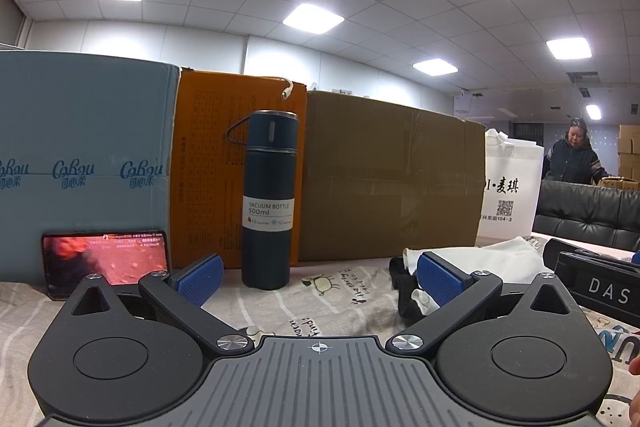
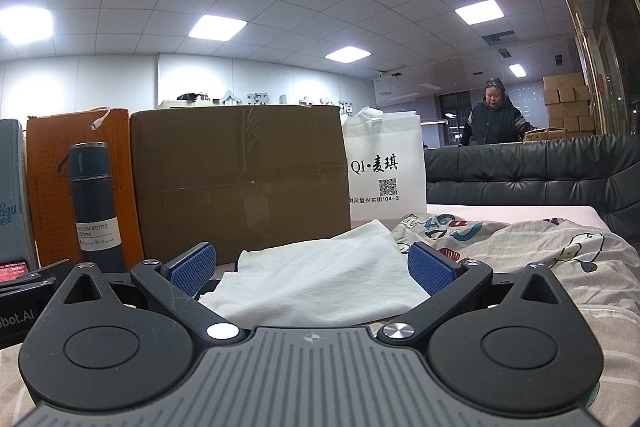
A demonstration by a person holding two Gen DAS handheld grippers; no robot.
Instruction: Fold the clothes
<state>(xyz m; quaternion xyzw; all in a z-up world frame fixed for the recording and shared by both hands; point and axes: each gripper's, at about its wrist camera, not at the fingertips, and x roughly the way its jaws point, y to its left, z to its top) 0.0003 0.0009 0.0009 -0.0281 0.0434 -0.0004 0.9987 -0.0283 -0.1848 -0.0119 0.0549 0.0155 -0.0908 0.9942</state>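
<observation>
ITEM: fold clothes. Status: looks barely begun.
- Cloth (image 2: 320, 279): white garment, rumpled, on sheet (image 2: 540, 267) just ahead of R gripper; no tidy fold seen. In L view it lies to the right (image 1: 492, 259), w/ a dark piece (image 1: 404, 291) beside it, type unclear.
- R gripper (image 2: 312, 267): jaws spread wide, nothing held; cloth lies between and beyond the pads (image 2: 430, 267), contact not clear.
- L gripper (image 1: 320, 277): jaws spread, empty; low over sheet, aimed at bottle, cloth off to its right.
- Left to do (est.): grab edges, flatten, fold, i.e. approx. all of it.

SURROUNDS:
- Bottle (image 1: 269, 203): upright, near L gripper's line; tip risk if L sweeps fwd.
- Phone (image 1: 105, 259): propped on blue box (image 1: 80, 147), screen lit.
- Orange box (image 1: 216, 167), brown box (image 1: 388, 179), white bag (image 2: 384, 167): row behind, limits fwd reach.
- Sofa (image 2: 520, 167) behind bed; person (image 2: 494, 119) far back, well apart.
</observation>
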